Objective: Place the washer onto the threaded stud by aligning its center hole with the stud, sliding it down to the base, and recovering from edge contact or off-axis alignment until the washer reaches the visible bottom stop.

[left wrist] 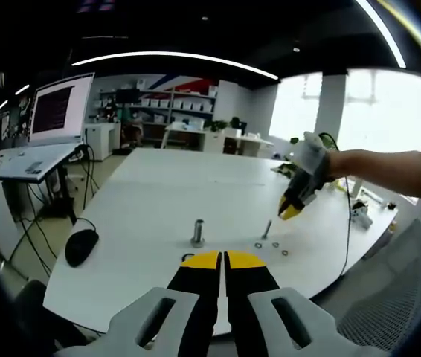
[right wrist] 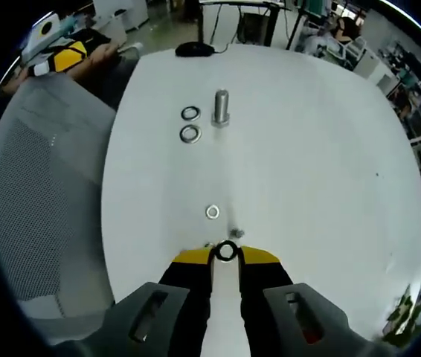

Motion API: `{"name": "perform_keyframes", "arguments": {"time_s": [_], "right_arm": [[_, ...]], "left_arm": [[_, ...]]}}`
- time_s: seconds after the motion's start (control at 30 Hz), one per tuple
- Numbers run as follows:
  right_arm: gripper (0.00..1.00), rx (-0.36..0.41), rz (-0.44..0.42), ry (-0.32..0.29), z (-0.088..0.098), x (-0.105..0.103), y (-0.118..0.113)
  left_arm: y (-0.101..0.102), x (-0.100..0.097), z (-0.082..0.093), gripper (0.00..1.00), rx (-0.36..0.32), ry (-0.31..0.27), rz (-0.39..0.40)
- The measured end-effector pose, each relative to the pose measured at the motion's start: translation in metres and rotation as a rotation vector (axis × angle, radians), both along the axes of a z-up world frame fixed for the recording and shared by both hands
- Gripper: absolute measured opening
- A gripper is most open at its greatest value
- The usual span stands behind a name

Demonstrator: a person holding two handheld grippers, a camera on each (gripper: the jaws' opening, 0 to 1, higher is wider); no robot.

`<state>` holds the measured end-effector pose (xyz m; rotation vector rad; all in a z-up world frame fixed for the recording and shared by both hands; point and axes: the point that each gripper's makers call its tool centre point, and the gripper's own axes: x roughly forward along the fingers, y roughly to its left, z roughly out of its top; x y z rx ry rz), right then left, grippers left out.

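A dark washer (right wrist: 226,251) is pinched at the tips of my right gripper (right wrist: 225,256), which is shut on it. Just beyond the tips stands a short threaded stud (right wrist: 234,233), slightly to the right of the washer. In the left gripper view the same stud (left wrist: 267,229) rises from the white table (left wrist: 158,193), and the right gripper (left wrist: 291,210), held by a gloved hand, hovers above and to its right. My left gripper (left wrist: 222,262) is shut with nothing in it, low over the table's near edge.
A taller bolt (left wrist: 198,232) (right wrist: 221,108) stands upright, two washers (right wrist: 190,123) lying beside it. Another loose washer (right wrist: 212,212) lies near the short stud. A black mouse (left wrist: 81,246) sits at the table's edge. A mesh chair (right wrist: 39,193) is alongside the table.
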<state>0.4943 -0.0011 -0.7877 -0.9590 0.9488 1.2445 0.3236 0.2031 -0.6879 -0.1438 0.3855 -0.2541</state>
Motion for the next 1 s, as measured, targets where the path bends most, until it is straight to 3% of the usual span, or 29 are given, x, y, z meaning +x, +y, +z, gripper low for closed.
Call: {"name": "perform_keyframes", "arguments": {"time_s": [0.57,1.0], "right_arm": [[0.15,0.054,-0.093,-0.040,-0.012,0.014,0.005],[0.15,0.055,-0.098,-0.037,-0.022,0.016,0.008]], "left_arm": [[0.000,0.000,-0.002,0.00,0.004,0.015,-0.004],[0.000,0.000,-0.003,0.00,0.005,0.018,-0.003]]}}
